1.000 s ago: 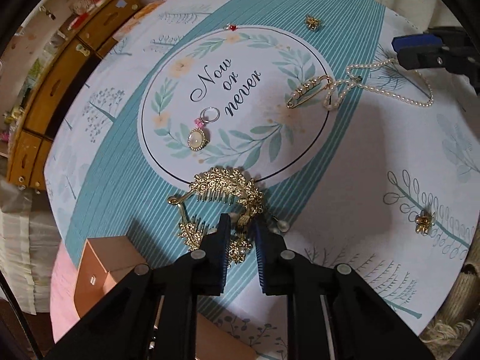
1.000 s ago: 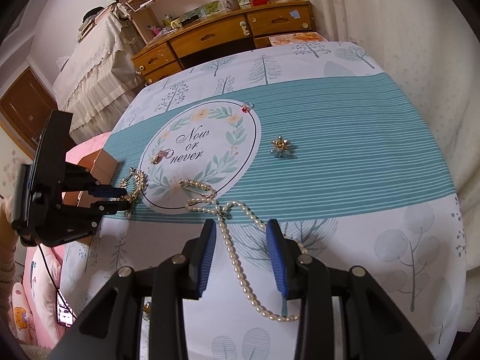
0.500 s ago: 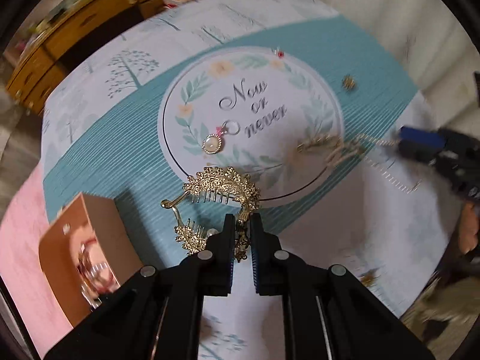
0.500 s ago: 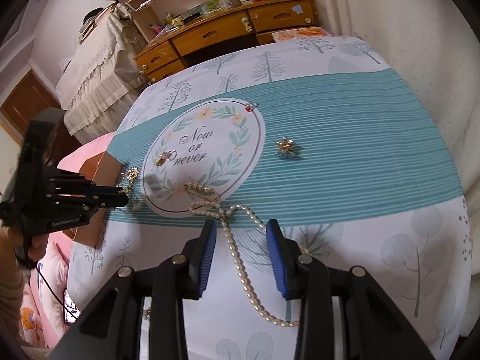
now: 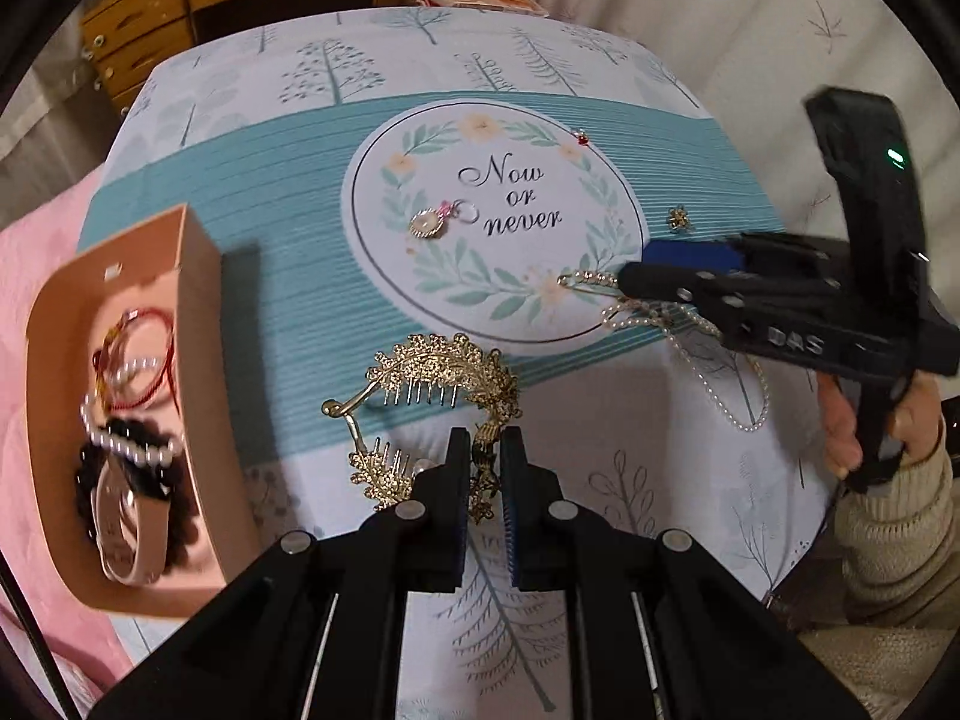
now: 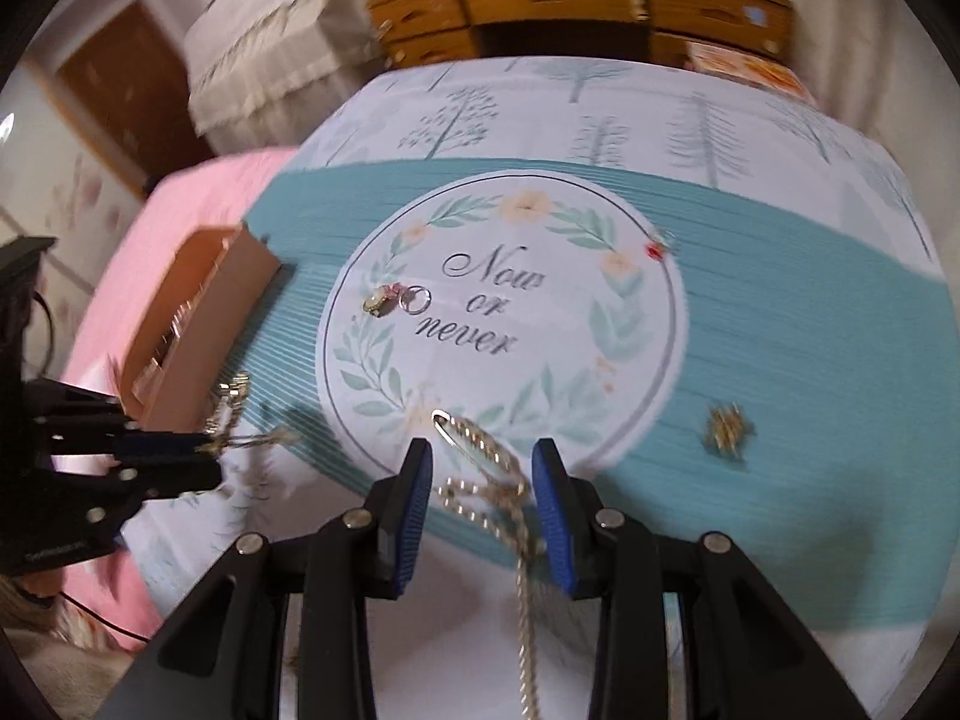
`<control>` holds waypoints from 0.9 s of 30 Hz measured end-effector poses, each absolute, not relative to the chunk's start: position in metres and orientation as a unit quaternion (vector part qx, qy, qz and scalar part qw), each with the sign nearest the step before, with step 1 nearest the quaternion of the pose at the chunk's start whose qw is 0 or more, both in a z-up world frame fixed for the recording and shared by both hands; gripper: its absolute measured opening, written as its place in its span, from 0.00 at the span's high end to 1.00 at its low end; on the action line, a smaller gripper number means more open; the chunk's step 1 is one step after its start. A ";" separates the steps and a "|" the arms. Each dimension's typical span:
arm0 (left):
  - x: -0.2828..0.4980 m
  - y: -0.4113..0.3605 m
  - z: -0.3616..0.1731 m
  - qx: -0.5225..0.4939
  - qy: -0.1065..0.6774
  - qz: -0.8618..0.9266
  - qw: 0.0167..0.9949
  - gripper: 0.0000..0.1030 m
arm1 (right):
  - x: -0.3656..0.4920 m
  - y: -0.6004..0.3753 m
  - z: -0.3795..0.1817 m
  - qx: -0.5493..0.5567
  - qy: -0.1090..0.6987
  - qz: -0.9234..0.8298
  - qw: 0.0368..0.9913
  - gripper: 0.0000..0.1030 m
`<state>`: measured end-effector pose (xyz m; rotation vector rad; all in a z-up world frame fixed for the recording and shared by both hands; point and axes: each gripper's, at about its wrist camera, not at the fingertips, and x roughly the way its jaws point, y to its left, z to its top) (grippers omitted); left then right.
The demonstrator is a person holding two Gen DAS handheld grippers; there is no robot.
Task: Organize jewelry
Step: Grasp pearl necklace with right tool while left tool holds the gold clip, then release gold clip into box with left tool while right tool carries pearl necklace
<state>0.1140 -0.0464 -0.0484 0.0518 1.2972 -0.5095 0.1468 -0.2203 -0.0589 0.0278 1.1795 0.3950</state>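
My left gripper (image 5: 485, 462) is shut on one end of a gold leaf-shaped hair comb (image 5: 432, 378), held just above the cloth to the right of an open tan box (image 5: 198, 360). The box holds a pearl strand (image 5: 120, 438), red cord and a pink band. My right gripper (image 6: 481, 480) is open, its blue pads either side of a gold safety-pin brooch (image 6: 474, 438) tangled with a pearl necklace (image 6: 525, 600). In the left wrist view the right gripper (image 5: 636, 276) lies over the same brooch. The comb shows in the right wrist view (image 6: 231, 414).
A pearl pendant with a ring (image 5: 429, 222) lies on the white circle of the tablecloth (image 5: 300, 192). A small gold flower brooch (image 6: 729, 429) and a red stud (image 6: 655, 249) lie to the right. A wooden dresser (image 6: 570, 6) stands behind the table.
My left gripper has carried the comb leftward toward the box, and the view now looks down into the box. My right gripper moved forward from the necklace's strand to straddle the brooch.
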 end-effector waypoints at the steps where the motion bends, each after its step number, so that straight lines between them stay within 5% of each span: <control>1: 0.111 -0.045 -0.049 0.025 0.596 -0.232 0.768 0.93 | 0.150 -0.217 -0.061 0.002 0.556 0.187 0.810 0.66; 7: 0.103 -0.040 -0.054 0.019 0.599 -0.235 0.765 0.93 | 0.155 -0.200 -0.075 -0.068 0.567 0.187 0.799 0.73; 12: 0.103 -0.037 -0.055 0.016 0.597 -0.227 0.769 0.93 | 0.146 -0.186 -0.076 -0.115 0.557 0.177 0.803 0.94; 27: 0.102 0.035 0.035 -0.028 0.507 -0.178 0.843 0.93 | 0.116 -0.161 0.023 0.006 0.472 0.224 0.853 0.93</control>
